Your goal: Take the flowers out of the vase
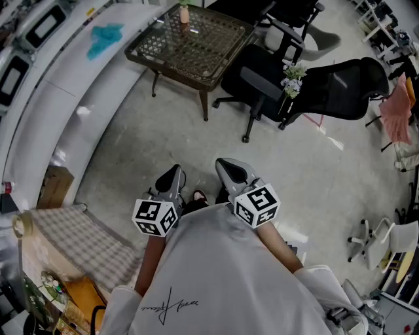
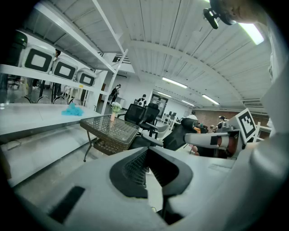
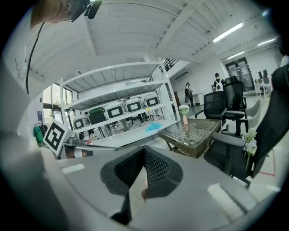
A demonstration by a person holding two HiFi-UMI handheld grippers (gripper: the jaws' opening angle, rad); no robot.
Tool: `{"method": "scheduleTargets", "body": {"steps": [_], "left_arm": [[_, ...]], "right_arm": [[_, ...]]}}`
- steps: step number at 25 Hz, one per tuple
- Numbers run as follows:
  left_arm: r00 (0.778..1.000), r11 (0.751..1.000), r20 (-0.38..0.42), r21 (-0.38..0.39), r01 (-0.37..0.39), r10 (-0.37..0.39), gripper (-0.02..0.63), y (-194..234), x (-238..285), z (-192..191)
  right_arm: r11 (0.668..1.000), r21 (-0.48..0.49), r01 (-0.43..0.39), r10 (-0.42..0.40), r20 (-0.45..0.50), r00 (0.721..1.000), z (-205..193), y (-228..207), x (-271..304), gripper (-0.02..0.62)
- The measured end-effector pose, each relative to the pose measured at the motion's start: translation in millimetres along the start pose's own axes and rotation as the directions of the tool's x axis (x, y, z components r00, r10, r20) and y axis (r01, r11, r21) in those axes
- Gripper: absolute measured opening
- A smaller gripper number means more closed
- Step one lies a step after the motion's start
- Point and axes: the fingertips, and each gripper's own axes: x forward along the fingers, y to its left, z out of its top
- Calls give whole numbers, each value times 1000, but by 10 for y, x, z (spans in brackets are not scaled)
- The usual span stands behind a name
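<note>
Standing well beyond fingers [image 1: 171, 179]: vase [image 1: 184, 15]

There are two grippers, a left gripper [image 1: 171, 178] and a right gripper [image 1: 230, 171]. Each has one cube, so that makes two cubes [image 1: 156, 218]. There is one table [image 1: 216, 39] and one vase [image 1: 184, 16]. There are two bunches of flowers [image 1: 293, 77]. At least two black chairs [image 1: 340, 88] show. There is one blue cloth [image 1: 105, 38], one box [image 1: 55, 186] and one tape roll [image 1: 23, 226].
</note>
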Motion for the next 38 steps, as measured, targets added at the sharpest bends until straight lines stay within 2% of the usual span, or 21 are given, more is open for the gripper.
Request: {"method": "scheduleTargets", "body": {"steps": [7, 16, 21, 34, 38], "left_arm": [[1000, 1000, 22, -11, -7, 8, -2, 92, -131, 52], [999, 999, 44, -37, -11, 12, -2, 144, -66, 167], [998, 998, 39, -37, -41, 42, -2, 302, 60, 281], [999, 997, 22, -64, -36, 37, -2, 642, 844, 725], [997, 995, 25, -64, -71, 72, -2, 780, 1042, 856]], "right_arm": [[1000, -13, -13, 13, 7, 1000, 81, 189, 88, 5], [999, -26, -22, 22, 11, 1000, 225, 176, 224, 5], [1000, -12, 10, -10, 45, 999, 366, 25, 400, 6], [1000, 10, 12, -12, 11, 1000, 676, -605, 1024, 6], [999, 34, -5, 5, 5, 1000, 789, -763, 1206, 6]]}}
